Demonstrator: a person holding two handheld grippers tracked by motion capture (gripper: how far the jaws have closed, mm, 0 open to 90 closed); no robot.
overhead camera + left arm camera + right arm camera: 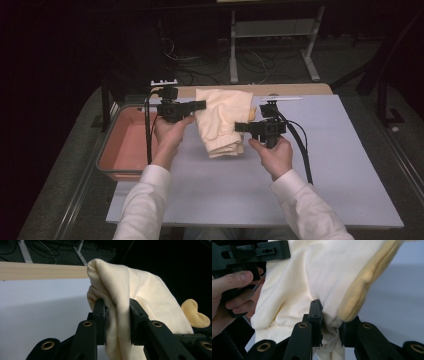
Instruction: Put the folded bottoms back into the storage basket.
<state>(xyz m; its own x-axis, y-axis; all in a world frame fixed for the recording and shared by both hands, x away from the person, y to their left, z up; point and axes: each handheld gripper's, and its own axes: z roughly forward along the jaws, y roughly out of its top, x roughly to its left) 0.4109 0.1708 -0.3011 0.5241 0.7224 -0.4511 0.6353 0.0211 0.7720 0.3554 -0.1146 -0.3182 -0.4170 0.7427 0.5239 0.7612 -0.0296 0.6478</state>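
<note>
Both claws clamping cream garment [220, 122], hanging lengthwise

The soft cream-coloured cloth garment [222, 120] is a plain pale cream with no print; its fleecy lining [364, 287] is a deeper yellow, and its ribbed hem [277, 331] matches the cream. The flat tabletop [320, 165] is a plain pale lilac-grey, edged at the far side by a light wooden strip [42, 270]. The shallow plastic tray [122, 145] is salmon pink. Both hand-held grippers, left [200, 105] and right [240, 127], are matte black with brass-coloured rivets. The person's long sleeves [142, 210] are white.
</note>
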